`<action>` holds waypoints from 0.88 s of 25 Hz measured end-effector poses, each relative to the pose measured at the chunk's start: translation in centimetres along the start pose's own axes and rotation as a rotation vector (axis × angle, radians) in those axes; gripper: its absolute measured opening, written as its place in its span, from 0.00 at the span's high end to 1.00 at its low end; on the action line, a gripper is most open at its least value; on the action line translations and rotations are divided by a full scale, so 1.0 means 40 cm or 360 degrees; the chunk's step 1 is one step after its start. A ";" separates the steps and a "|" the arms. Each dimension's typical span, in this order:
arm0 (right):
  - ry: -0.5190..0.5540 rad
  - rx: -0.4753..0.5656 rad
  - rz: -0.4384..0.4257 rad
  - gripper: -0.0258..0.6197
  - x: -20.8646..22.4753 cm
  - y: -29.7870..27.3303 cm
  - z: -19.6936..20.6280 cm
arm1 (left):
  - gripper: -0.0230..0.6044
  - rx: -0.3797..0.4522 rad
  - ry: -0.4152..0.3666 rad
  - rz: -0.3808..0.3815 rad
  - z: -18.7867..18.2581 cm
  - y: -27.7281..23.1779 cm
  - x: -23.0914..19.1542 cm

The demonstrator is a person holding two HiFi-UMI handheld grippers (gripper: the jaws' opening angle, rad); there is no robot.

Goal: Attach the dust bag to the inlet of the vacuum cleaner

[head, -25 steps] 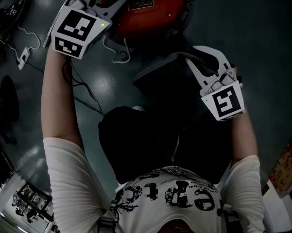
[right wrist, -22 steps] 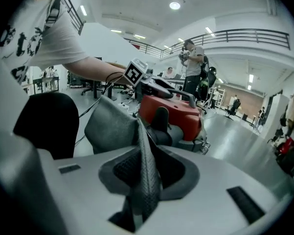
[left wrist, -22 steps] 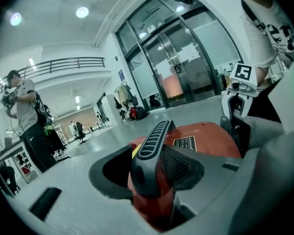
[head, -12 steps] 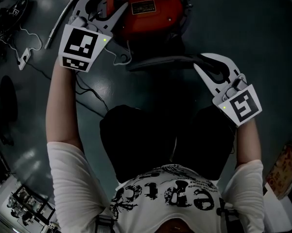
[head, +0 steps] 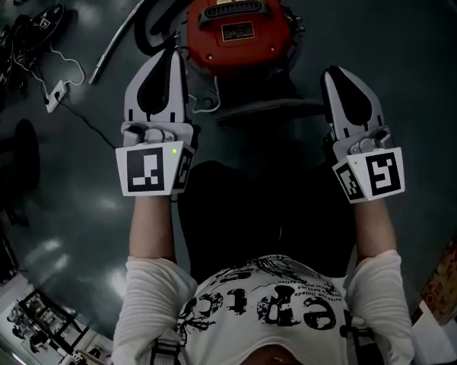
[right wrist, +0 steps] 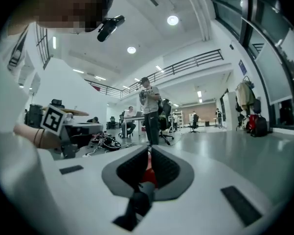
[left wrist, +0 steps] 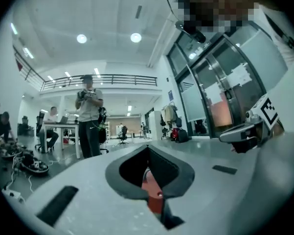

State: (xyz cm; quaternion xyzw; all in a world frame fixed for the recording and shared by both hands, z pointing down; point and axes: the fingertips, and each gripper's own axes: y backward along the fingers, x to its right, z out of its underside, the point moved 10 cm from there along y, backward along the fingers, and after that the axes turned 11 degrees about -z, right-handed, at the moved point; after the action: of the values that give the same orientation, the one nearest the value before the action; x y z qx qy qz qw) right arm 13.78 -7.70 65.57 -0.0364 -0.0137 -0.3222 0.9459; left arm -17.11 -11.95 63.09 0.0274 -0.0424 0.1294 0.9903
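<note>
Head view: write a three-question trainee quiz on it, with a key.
1. True or false: the left gripper grips the red vacuum cleaner.
2. Where does the red vacuum cleaner stand? A: on the floor, beyond both grippers' tips. B: on a table. C: on the person's lap.
3. Fill in: the jaws of the right gripper are ____, with nothing between them.

Key: 1 false; 2 A; 3 shut.
</note>
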 end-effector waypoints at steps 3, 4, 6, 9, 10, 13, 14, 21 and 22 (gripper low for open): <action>-0.0094 -0.0013 0.0047 0.96 -0.004 -0.004 0.016 | 0.96 -0.0083 0.0095 -0.0073 0.029 0.069 0.002; -0.0117 -0.0013 0.0050 0.96 -0.006 -0.005 0.019 | 0.96 -0.0097 0.0125 -0.0078 0.038 0.087 0.000; -0.0136 -0.0022 0.0048 0.96 -0.011 -0.008 0.017 | 0.96 -0.0107 0.0176 -0.0097 0.040 0.109 -0.008; -0.0137 -0.0068 0.0039 0.96 -0.014 -0.007 -0.027 | 0.96 -0.0121 0.0201 -0.0133 -0.004 0.110 -0.025; -0.0147 -0.0085 0.0035 0.96 -0.015 -0.006 -0.054 | 0.96 -0.0135 0.0218 -0.0139 -0.030 0.105 -0.032; -0.0187 -0.0141 0.0013 0.96 -0.019 -0.001 -0.159 | 0.96 -0.0187 0.0270 -0.0172 -0.130 0.094 -0.060; -0.0200 -0.0161 0.0007 0.96 -0.022 0.002 -0.202 | 0.96 -0.0208 0.0276 -0.0183 -0.171 0.091 -0.070; -0.0205 -0.0240 -0.0025 0.96 -0.053 0.039 -0.586 | 0.96 -0.0318 0.0372 -0.0220 -0.564 0.100 -0.114; -0.0210 -0.0245 -0.0020 0.96 -0.057 0.046 -0.642 | 0.96 -0.0324 0.0382 -0.0225 -0.624 0.105 -0.114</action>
State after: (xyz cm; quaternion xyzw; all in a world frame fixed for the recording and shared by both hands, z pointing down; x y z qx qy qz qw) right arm 13.14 -6.85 39.73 -0.1300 -0.0516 -0.3252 0.9352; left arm -20.65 -7.44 38.03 -0.0858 0.0654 0.0569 0.9925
